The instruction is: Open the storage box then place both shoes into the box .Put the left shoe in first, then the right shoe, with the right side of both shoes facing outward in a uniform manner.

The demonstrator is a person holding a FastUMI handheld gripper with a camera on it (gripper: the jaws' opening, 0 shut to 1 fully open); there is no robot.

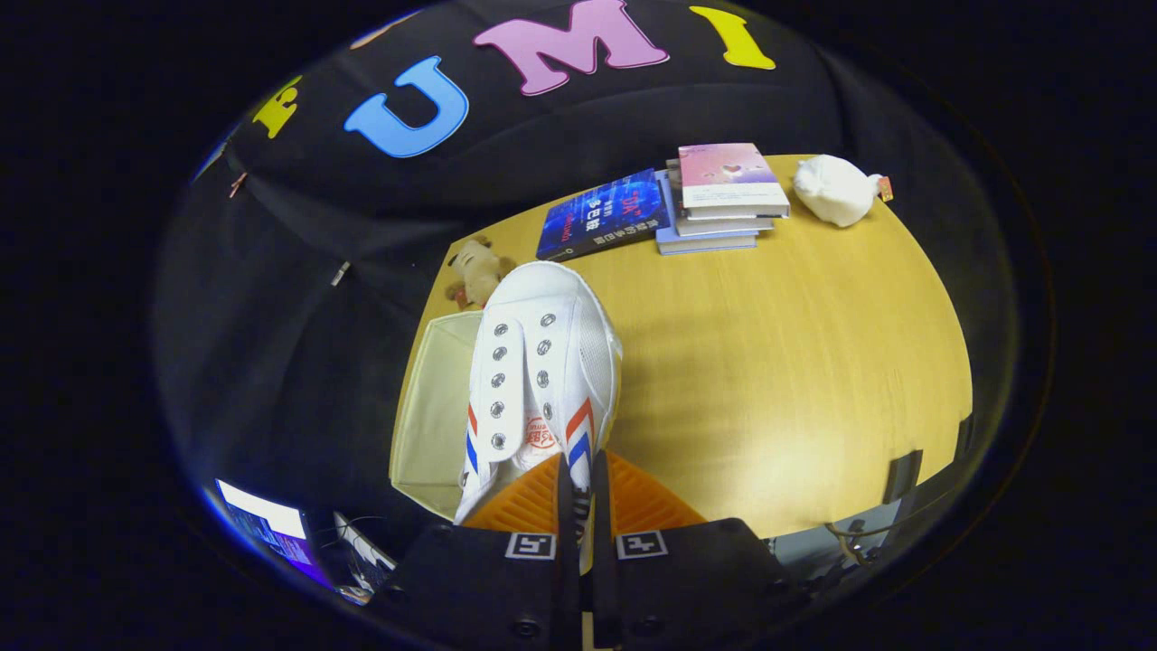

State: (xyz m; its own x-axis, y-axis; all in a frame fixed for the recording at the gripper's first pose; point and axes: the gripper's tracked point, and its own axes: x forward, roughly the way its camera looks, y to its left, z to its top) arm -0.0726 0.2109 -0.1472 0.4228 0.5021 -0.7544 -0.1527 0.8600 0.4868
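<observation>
A white canvas shoe (pixel 542 362) with red and blue side stripes and bare eyelets hangs toe away from me, its heel collar pinched between my fingers. My gripper (pixel 580 493) is shut on that collar. The shoe hovers over the right wall of the cream storage box (pixel 432 425), which stands open on the left of the wooden table (pixel 777 362). What lies in the box under the shoe is hidden.
At the table's far side lie a dark blue book (pixel 601 215), a stack of books (pixel 723 194) and a white plush toy (pixel 836 188). A small tan plush (pixel 475 269) sits beyond the box. A lit screen (pixel 271 533) is below the table's near left corner.
</observation>
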